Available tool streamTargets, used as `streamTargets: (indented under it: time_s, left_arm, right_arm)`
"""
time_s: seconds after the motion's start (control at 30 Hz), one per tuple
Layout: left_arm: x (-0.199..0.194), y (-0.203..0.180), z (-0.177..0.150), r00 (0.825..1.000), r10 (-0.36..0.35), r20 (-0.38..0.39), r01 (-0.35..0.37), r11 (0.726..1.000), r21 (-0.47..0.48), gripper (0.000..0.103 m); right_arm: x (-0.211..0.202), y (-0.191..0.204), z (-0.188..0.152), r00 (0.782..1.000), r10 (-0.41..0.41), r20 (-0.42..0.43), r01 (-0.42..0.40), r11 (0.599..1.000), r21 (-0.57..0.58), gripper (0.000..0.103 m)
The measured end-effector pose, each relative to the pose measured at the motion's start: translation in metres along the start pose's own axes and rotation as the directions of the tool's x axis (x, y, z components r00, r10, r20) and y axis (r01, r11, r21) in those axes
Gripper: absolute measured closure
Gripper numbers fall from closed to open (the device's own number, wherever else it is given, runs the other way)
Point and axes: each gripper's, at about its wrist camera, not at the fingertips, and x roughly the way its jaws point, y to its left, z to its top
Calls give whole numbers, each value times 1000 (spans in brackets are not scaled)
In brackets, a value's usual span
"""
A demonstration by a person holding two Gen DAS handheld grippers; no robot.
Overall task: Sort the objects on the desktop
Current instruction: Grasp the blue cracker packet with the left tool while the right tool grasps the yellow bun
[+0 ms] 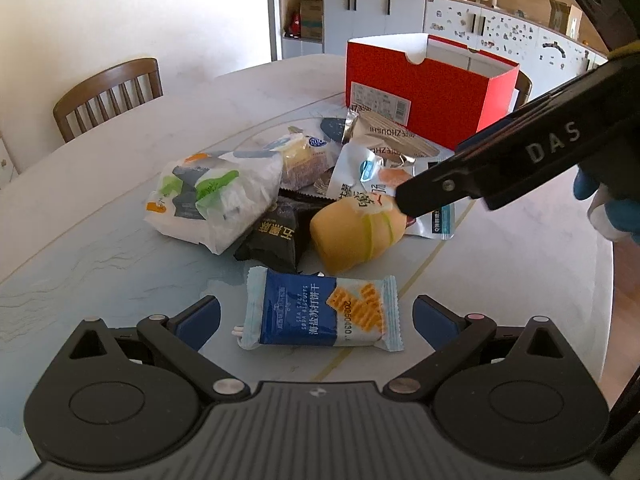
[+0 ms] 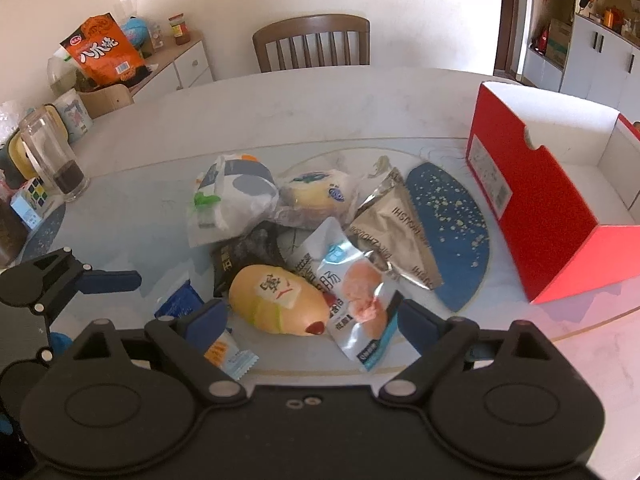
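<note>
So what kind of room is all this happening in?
Most likely a home dining room: a marble-look dining table with a wooden chair pulled up, kitchen-style cabinets behind, and a sideboard cluttered with snack bags and jars.

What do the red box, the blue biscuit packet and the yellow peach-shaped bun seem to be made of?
Red box: likely glossy printed cardboard; thin white cut edges, folded corners. Blue biscuit packet: thin plastic film, slightly shiny, with crimped serrated end seals. Yellow peach-shaped bun: smooth and matte, possibly soft foam or dough under wrap; cannot tell which.
</note>
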Motion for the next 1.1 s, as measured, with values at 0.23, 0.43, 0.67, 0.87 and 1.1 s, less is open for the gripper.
streamTargets:
  time_s: [0.23, 0.43, 0.67, 0.87, 1.1]
  left_arm:
    - [10, -2, -4, 1000, -8, -6, 8, 999, 34, 0]
    - [15, -4, -8, 1000, -3, 1, 3, 998, 56, 0]
    - [22, -13, -12, 1000, 21, 7, -21, 996, 90, 0]
    - [30, -18, -11, 999, 35, -4, -34, 994, 103, 0]
    - [29, -17, -10, 999, 45, 7, -46, 995, 92, 1]
  right_arm:
    - [20, 15, 1, 1000, -17, -22, 18, 1000, 24, 8]
    - [33, 24, 2, 999, -36, -35, 38, 999, 37, 8]
    - [44, 29, 5, 997, -52, -58, 56, 997, 60, 8]
    - [50, 36, 5, 996, -63, -68, 66, 997, 36, 9]
    - [53, 34, 6, 995, -76, -71, 80, 995, 52, 14]
